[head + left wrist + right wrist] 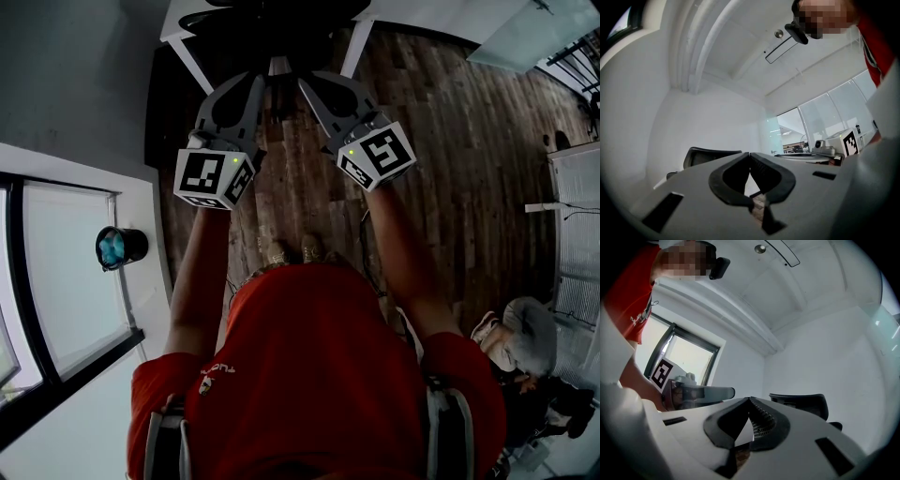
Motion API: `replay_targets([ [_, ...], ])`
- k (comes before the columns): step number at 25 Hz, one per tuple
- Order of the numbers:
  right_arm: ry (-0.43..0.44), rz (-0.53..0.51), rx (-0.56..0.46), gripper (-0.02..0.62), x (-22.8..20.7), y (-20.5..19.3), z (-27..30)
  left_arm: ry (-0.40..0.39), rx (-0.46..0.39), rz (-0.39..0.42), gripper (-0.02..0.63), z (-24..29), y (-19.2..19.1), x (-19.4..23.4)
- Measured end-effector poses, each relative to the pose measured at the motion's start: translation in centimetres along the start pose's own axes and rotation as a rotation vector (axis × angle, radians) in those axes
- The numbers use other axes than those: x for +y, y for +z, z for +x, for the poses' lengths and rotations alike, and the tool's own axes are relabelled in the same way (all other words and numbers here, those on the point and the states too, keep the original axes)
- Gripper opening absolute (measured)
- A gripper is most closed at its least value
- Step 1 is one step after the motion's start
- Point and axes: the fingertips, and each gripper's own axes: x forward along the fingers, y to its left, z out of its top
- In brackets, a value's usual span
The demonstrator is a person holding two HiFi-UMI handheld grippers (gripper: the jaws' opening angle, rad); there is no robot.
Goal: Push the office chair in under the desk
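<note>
Left tool point(260, 82) and right tool point(306, 86) both clenched empty, tips near the office chair point(272, 33).

The black office chair point(272, 23) stands upright at the far edge of the head view, set between the two slanting white legs of the table point(192, 64). The gripper views show its curved black backrest point(799, 404), with a dark armrest point(835, 425) low beside it.
</note>
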Motion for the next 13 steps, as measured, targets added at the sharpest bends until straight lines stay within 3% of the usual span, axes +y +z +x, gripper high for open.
replay_targets([
  [13,0.003,-0.02,0.0,0.025,1.3,0.8,1.0,-0.013,-0.015,0.004,0.011,-1.2,0.9,0.8],
])
